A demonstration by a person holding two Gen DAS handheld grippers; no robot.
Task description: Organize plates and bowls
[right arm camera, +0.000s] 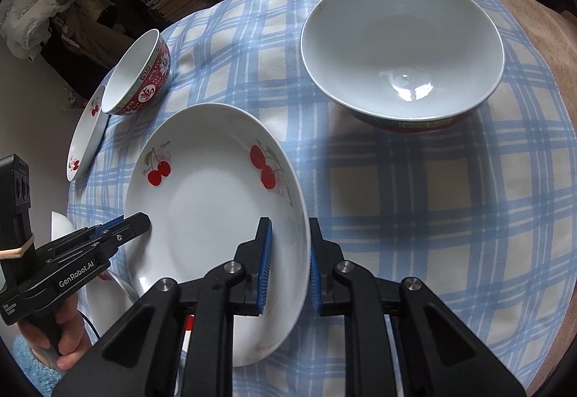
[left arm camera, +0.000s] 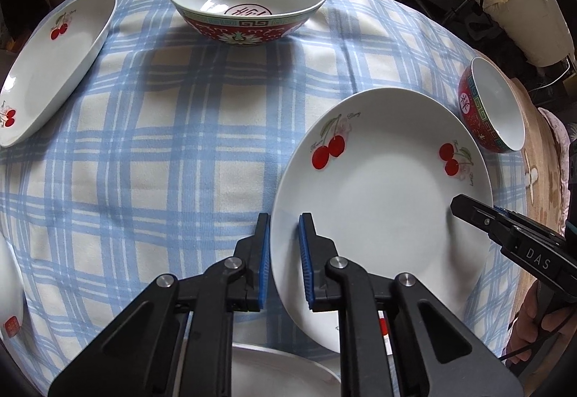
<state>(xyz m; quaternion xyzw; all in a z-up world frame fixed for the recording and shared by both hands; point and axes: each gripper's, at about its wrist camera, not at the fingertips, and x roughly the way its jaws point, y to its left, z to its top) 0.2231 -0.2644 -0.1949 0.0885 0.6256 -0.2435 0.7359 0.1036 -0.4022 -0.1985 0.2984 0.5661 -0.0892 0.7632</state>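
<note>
Looks like the lift step: both grippers straddle the cherry plate [left arm camera: 382, 202] on the worktop, left gripper [left arm camera: 285, 263] at its 9 o'clock rim, right gripper [right arm camera: 286, 265] at 3 o'clock, jaws spread around the rim, not pinching yet. Next they need to close evenly before lifting. Only the right view shows the big bowl [right arm camera: 402, 58] is empty; only the left shows another plate [left arm camera: 285, 375] at 6 o'clock.

The left gripper [left arm camera: 285, 260] straddles the near-left rim of the cherry plate [left arm camera: 382, 213] with jaws parted, while the right gripper [left arm camera: 468, 213] reaches over its right rim, on the checked tablecloth [left arm camera: 162, 162].
</note>
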